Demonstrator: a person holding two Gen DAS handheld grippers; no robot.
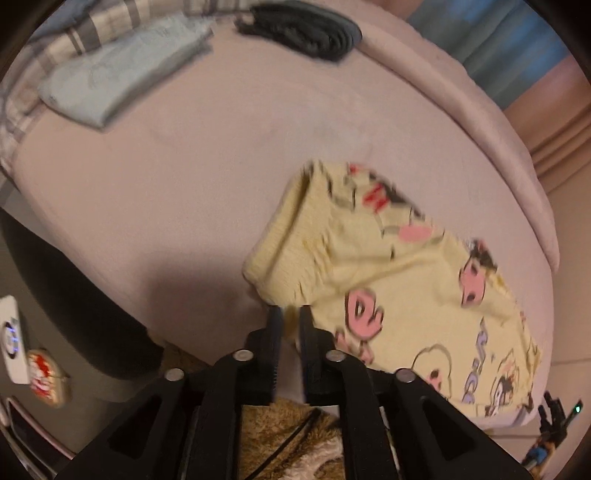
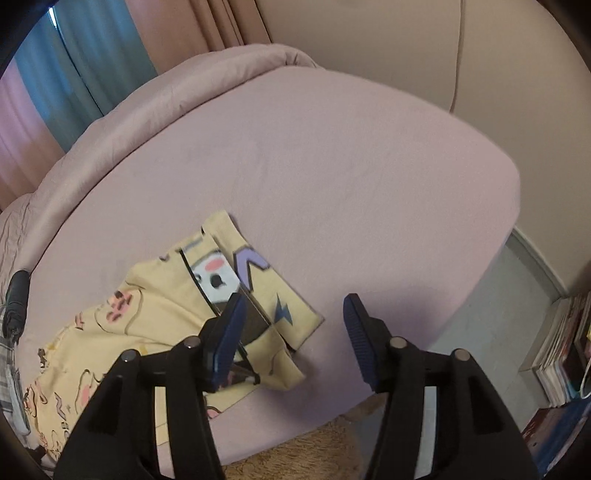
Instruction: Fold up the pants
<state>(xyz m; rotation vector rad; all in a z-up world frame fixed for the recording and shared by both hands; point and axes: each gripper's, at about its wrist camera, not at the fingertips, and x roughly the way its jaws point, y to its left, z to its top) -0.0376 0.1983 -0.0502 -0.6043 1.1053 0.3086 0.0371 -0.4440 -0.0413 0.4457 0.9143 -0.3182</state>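
Yellow pants (image 1: 399,280) with cartoon prints lie folded lengthwise near the front edge of the pink bed (image 1: 184,177). In the left wrist view the ribbed waistband points up and left. My left gripper (image 1: 290,323) sits at the waistband's near corner, its jaws a narrow slit apart with a sliver of yellow cloth showing in the gap and no clear pinch. In the right wrist view the pants (image 2: 155,317) show their leg ends. My right gripper (image 2: 295,308) is open wide there. Its left finger (image 2: 229,325) hovers over the leg hems, and only the hem corner and sheet show between the pads.
A folded light blue cloth (image 1: 122,74), a plaid cloth (image 1: 92,33) and a dark grey garment (image 1: 303,29) lie at the bed's far side. A rolled pink duvet (image 2: 147,107) lines the far edge. A shaggy rug (image 1: 288,435) is below; books (image 2: 565,350) are stacked on the floor.
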